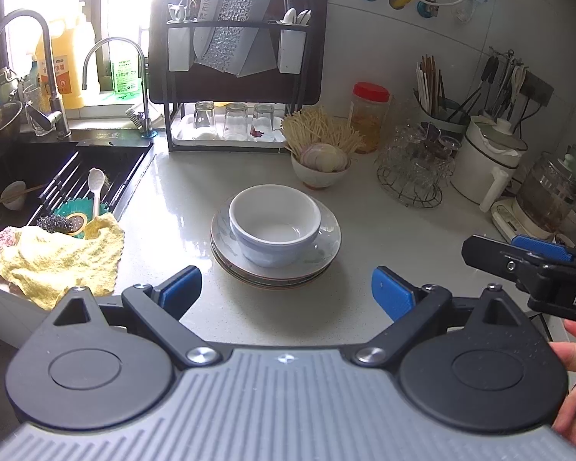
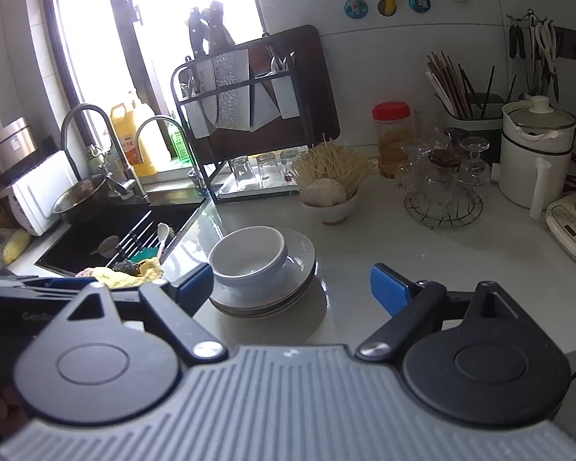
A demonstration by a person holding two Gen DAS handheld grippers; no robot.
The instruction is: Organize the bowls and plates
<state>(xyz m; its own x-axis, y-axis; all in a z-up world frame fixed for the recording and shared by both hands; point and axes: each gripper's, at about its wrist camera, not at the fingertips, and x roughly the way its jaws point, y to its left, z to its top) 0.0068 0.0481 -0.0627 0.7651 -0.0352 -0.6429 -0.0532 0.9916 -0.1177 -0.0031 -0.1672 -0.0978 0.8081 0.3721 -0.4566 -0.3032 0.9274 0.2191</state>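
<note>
A white bowl [image 1: 274, 224] sits upright inside the top plate of a small stack of plates [image 1: 275, 265] on the pale kitchen desk [image 1: 196, 188], right of the sink [image 1: 57, 176]. The left gripper [image 1: 286, 294] hovers near the stack, jaws wide apart, holding nothing. The right gripper [image 2: 292, 288] hangs just beside the stack, jaws also wide apart and empty. A yellow cloth [image 1: 57, 261] lies by the sink
</note>
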